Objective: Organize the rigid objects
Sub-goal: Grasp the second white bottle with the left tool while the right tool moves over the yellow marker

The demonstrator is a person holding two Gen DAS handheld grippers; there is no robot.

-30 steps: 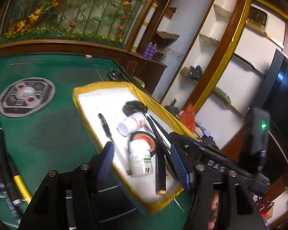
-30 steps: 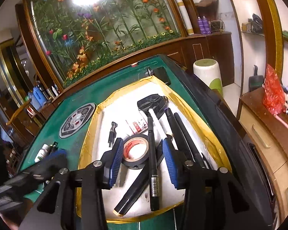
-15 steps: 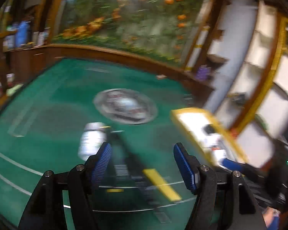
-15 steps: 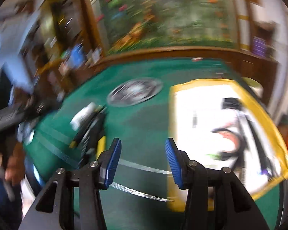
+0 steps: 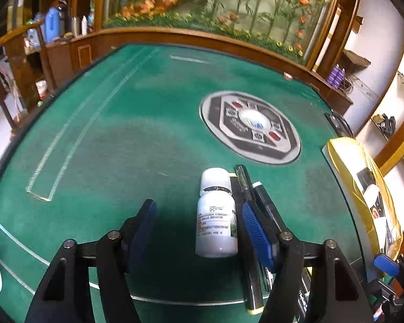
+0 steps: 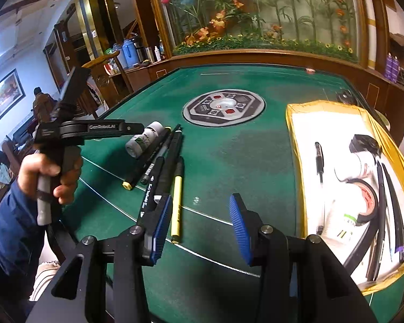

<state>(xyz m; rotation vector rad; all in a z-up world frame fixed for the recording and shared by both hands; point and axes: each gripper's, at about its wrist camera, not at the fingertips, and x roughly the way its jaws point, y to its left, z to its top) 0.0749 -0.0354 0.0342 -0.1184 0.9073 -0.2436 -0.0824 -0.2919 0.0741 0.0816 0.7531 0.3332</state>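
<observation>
A white bottle (image 5: 216, 216) lies on the green table between the open jaws of my left gripper (image 5: 199, 222), close to the right pad. It also shows in the right wrist view (image 6: 144, 140). Several black pens (image 5: 251, 196) and a yellow pen (image 6: 177, 202) lie beside it. My right gripper (image 6: 200, 222) is open and empty above bare felt, just right of the yellow pen. The yellow-rimmed white tray (image 6: 296, 167) at right holds a tape roll (image 6: 365, 196), white bottles (image 6: 359, 167), a pen (image 6: 319, 161) and black tools.
A round grey control panel (image 6: 223, 107) is set in the table's middle (image 5: 251, 125). A wooden rail (image 5: 202, 37) and a flower display bound the far edge. The left gripper's handle and the hand (image 6: 51, 167) are at left in the right wrist view.
Both grippers swung left, away from the tray, to the loose pile. The left gripper now straddles the white bottle. Both stayed open.
</observation>
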